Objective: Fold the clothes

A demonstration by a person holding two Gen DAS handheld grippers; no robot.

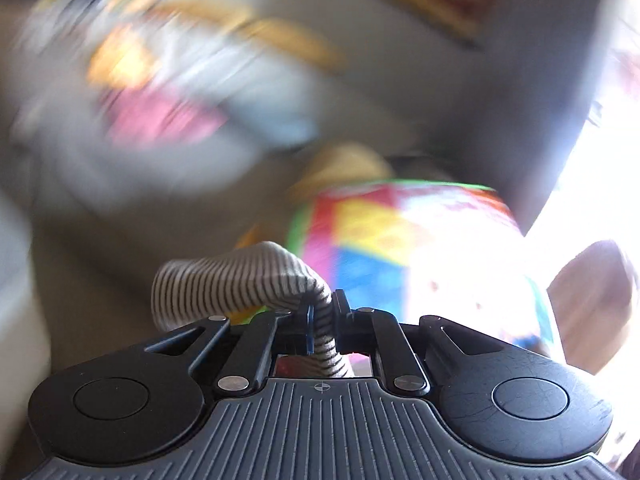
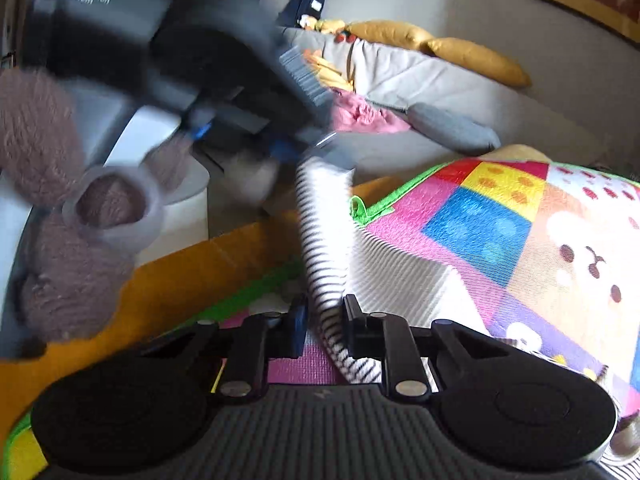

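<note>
Here the left gripper (image 1: pixel 322 312) and right gripper (image 2: pixel 324 320) each have jaws clamped on the black-and-white striped knit garment (image 2: pixel 320 248), stretched above the colourful patchwork play mat (image 2: pixel 500 240)

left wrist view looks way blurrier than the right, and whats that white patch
Left wrist view: the room is smeared by motion blur, only the left tool and striped cloth stay sharp; window glare washes out the mat. Right wrist view: mostly sharp, only the left tool blurs.
</note>
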